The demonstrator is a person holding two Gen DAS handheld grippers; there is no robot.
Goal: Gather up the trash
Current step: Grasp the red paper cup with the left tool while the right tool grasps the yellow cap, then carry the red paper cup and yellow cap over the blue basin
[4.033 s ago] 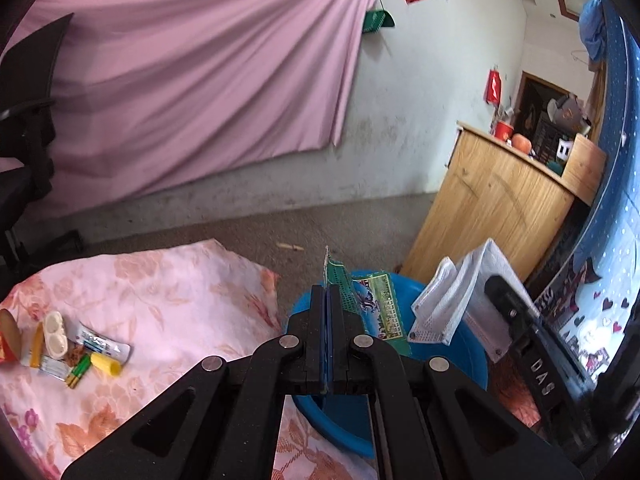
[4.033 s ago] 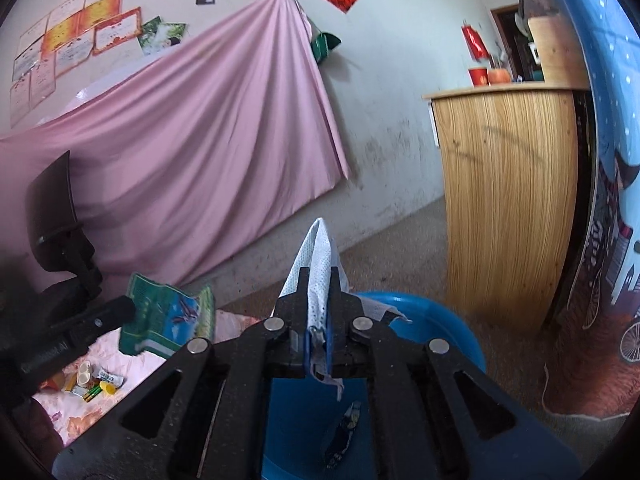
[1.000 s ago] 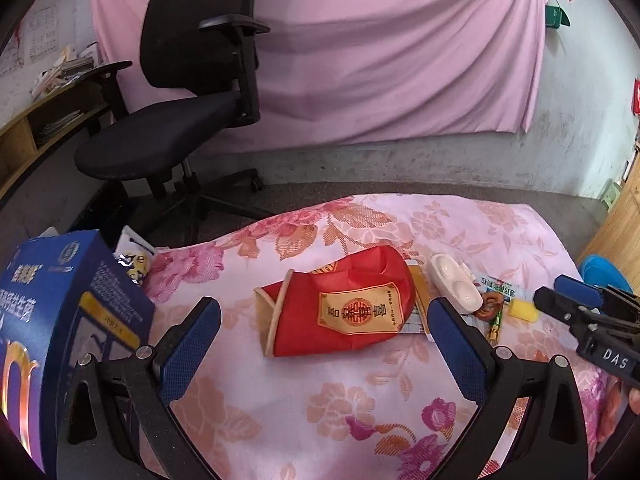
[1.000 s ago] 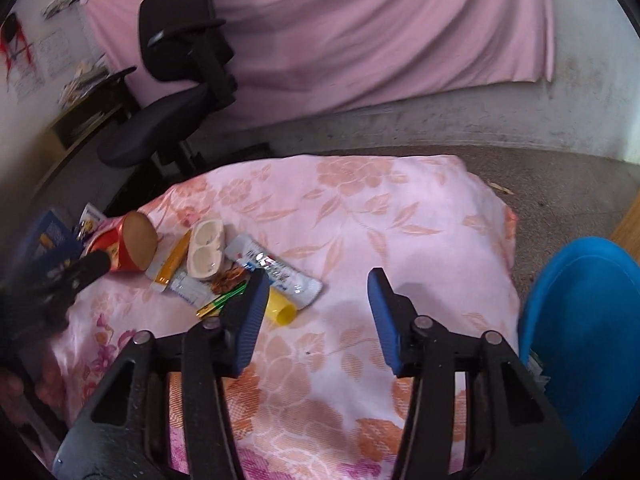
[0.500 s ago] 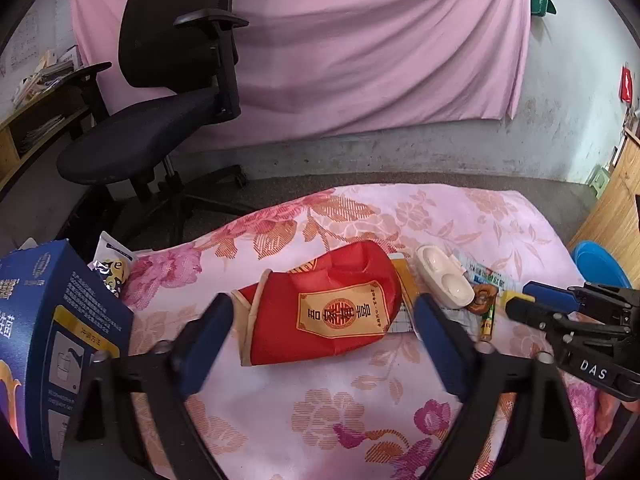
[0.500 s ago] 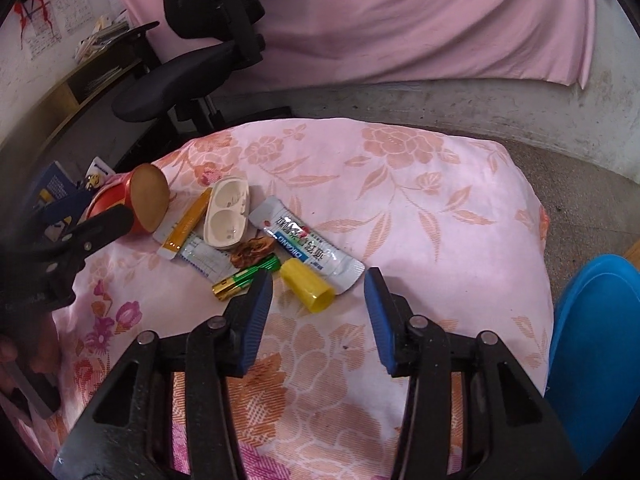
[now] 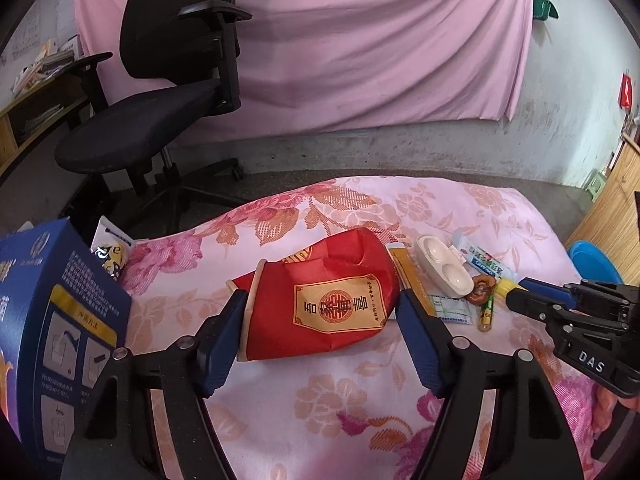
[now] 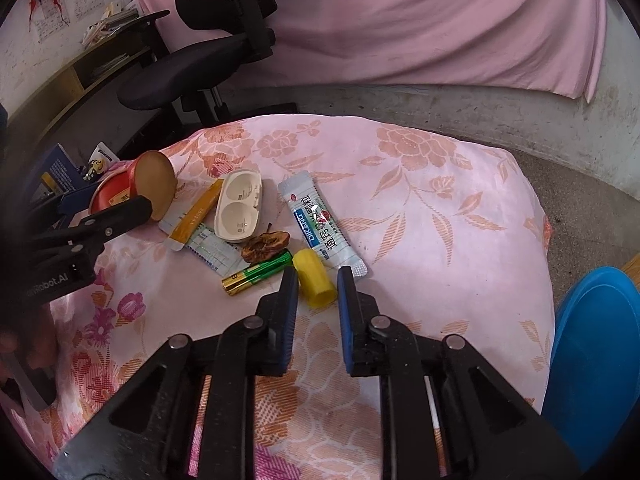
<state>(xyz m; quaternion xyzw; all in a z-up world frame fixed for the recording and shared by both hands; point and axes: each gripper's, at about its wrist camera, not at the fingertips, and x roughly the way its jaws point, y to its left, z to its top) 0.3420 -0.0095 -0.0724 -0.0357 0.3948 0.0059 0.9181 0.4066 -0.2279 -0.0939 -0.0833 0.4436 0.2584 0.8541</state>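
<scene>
A pink floral cloth [image 7: 360, 208] covered the low surface before us, with a black office chair [image 7: 160, 92] and a pink drape [image 7: 380, 40] behind it. Our left gripper [image 7: 320, 312] had just been closing around the crushed red paper cup [image 7: 324, 300] lying on its side; its pads stood at the cup's rim and base, though we could not tell whether they pressed yet. Our right gripper [image 8: 318, 276] had also been narrowing, its pads flanking the yellow cap [image 8: 314, 282] without clearly pinching it. Beside the cap lay a green battery [image 8: 258, 272], a white sachet [image 8: 320, 224], a cream case [image 8: 238, 204] and a dried fruit scrap [image 8: 264, 246]. The blue bin [image 8: 596, 360] sat at the cloth's right edge.
</scene>
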